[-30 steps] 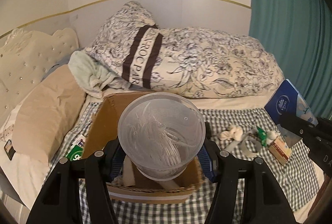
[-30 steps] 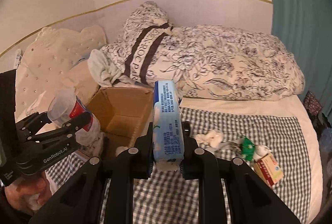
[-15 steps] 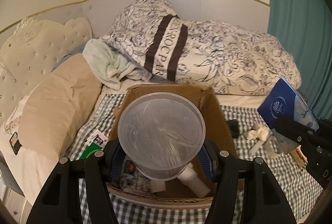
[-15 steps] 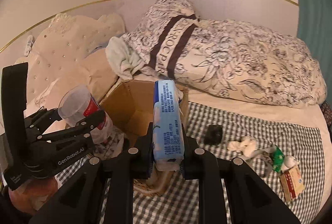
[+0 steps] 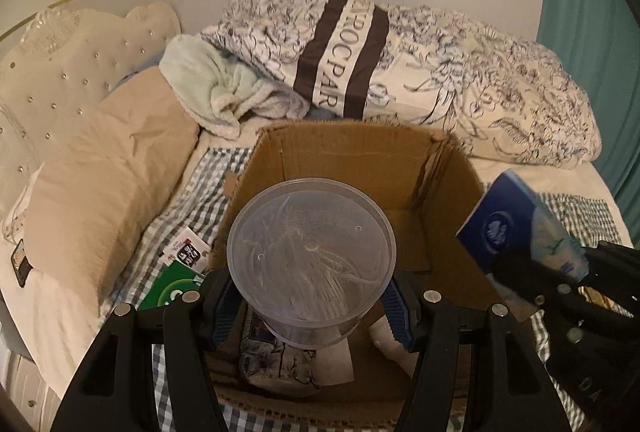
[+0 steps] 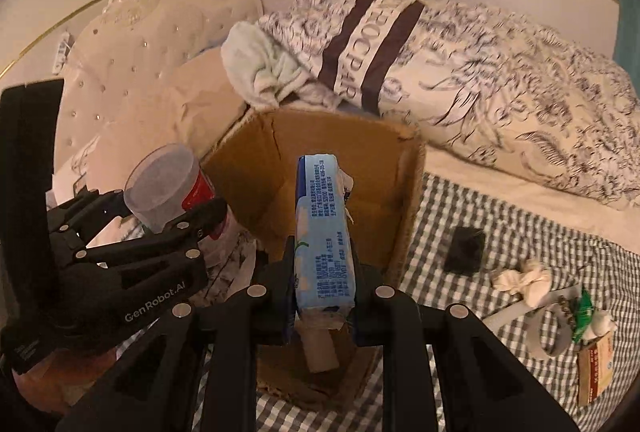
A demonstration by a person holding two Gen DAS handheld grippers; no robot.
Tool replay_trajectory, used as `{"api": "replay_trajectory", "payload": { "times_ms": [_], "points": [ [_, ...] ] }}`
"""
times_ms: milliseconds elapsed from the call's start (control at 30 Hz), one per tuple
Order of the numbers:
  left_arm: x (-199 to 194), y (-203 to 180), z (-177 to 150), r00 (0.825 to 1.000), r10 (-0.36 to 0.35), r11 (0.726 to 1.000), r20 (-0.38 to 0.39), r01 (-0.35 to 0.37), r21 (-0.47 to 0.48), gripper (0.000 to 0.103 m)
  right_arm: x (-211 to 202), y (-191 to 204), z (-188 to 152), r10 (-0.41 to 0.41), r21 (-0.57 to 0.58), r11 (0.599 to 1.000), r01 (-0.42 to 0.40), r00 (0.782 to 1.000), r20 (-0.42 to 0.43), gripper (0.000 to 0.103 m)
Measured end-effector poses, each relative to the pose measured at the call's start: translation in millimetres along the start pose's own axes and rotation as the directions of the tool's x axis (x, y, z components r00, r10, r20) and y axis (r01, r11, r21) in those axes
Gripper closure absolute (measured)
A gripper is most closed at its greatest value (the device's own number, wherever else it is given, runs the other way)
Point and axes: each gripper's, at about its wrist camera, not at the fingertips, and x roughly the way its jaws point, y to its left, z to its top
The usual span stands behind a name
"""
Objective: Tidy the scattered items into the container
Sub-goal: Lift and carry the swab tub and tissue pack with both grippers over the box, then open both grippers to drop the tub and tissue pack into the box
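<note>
An open cardboard box (image 5: pixel 360 160) (image 6: pixel 384 200) stands on the checked bed cover. My left gripper (image 5: pixel 312 296) is shut on a clear plastic tub (image 5: pixel 312 260) with thin white sticks inside and holds it above the box; the tub also shows in the right wrist view (image 6: pixel 168 188). My right gripper (image 6: pixel 324 284) is shut on a blue tissue pack (image 6: pixel 322 232) and holds it over the box's near right side; the pack also shows in the left wrist view (image 5: pixel 512 236). A white roll (image 6: pixel 320 352) and a printed packet (image 5: pixel 280 360) lie in the box.
On the checked cover right of the box lie a black square (image 6: pixel 464 250), a white knotted cloth (image 6: pixel 524 280), a tape roll (image 6: pixel 552 332), a green wrapper (image 6: pixel 584 312) and a small carton (image 6: pixel 596 368). A green packet (image 5: pixel 172 288) lies left of the box. Pillows (image 5: pixel 104 168) and duvet (image 5: pixel 480 80) lie behind.
Both grippers have moved left and forward over the box, still holding their loads. The box now fills the middle of both views and its inside shows.
</note>
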Motion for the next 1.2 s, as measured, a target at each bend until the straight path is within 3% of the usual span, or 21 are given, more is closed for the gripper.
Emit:
{"api": "replay_trajectory", "payload": {
  "times_ms": [500, 900, 933, 1000, 1067, 1100, 1200],
  "points": [
    [53, 3, -11, 0.991, 0.009, 1.000, -0.136, -0.009, 0.001, 0.040, 70, 3, -11, -0.018, -0.031, 0.999, 0.012, 0.982, -0.188, 0.084],
    [43, 9, -8, 0.991, 0.028, 0.999, -0.130, -0.030, -0.020, 0.039, 62, 9, -10, -0.004, -0.049, 0.999, -0.004, 0.985, -0.173, 0.082],
    [41, 11, -7, 0.991, 0.030, 0.999, -0.129, -0.033, -0.026, 0.039, 59, 9, -9, -0.004, -0.050, 0.999, -0.005, 0.987, -0.162, 0.080],
    [35, 15, -4, 0.992, 0.045, 0.998, -0.119, -0.050, -0.041, 0.035, 52, 9, -6, -0.014, -0.046, 0.999, 0.007, 0.990, -0.137, 0.064],
    [25, 20, -1, 0.993, 0.066, 0.996, -0.097, -0.071, -0.054, 0.020, 43, 7, -4, -0.021, -0.039, 0.999, 0.017, 0.994, -0.110, 0.051],
    [19, 22, 1, 0.994, 0.066, 0.995, -0.083, -0.072, -0.064, 0.019, 39, 5, -3, -0.018, -0.035, 0.999, 0.015, 0.995, -0.097, 0.045],
    [2, 25, 8, 0.997, 0.064, 0.994, -0.052, -0.068, -0.085, 0.017, 24, 5, -2, -0.013, -0.035, 0.999, 0.011, 0.998, -0.060, 0.038]
  ]
}}
